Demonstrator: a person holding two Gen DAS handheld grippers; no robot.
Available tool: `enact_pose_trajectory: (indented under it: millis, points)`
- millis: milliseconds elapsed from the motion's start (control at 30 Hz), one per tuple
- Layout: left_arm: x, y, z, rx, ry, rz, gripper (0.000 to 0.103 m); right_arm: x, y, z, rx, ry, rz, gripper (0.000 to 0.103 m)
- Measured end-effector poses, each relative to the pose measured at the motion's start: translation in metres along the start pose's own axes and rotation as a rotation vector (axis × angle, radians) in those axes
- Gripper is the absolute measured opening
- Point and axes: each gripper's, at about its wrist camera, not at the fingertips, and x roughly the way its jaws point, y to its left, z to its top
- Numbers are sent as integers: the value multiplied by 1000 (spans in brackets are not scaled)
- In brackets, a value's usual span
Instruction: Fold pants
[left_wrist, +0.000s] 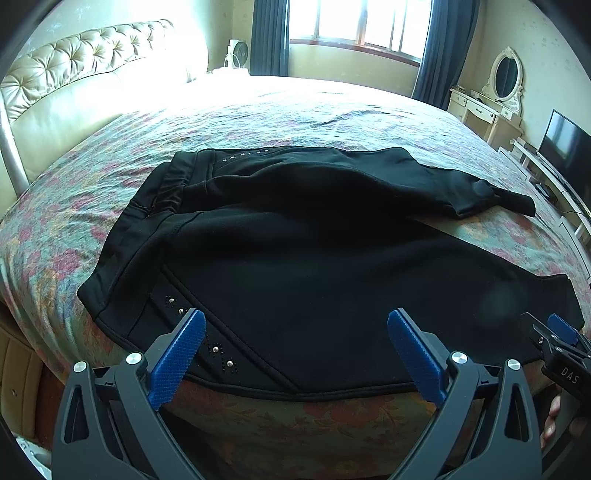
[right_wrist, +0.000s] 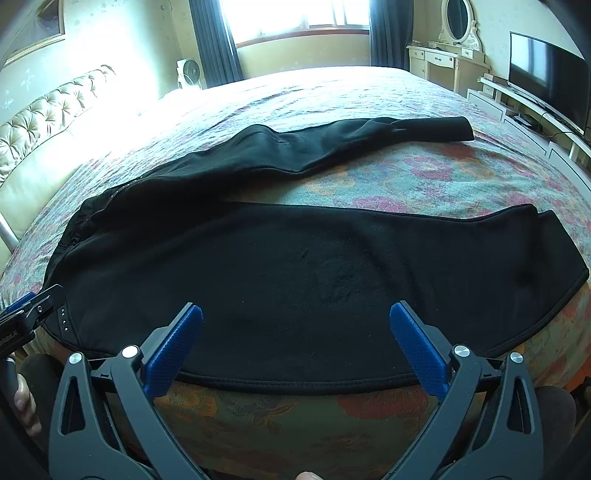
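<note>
Black pants (left_wrist: 314, 251) spread flat on floral bedspread (left_wrist: 258, 110), waistband toward headboard (left_wrist: 74, 74), legs split apart toward TV (right_wrist: 546, 74); near leg along bed edge. Left gripper (left_wrist: 295, 343) wide open, empty, above studded hip. Right gripper (right_wrist: 295, 339) wide open, empty, above near leg

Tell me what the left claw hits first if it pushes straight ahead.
Most likely the black pants: the open left claw points at their near leg by the studded waist end, spread on the bed. Depth is unclear.
</note>
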Motion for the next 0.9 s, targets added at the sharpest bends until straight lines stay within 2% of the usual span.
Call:
enact_pose_trajectory:
  millis: [900]
  points:
    - [2, -2, -5, 2, 6, 0, 99, 3, -7, -4, 16, 12, -9, 101]
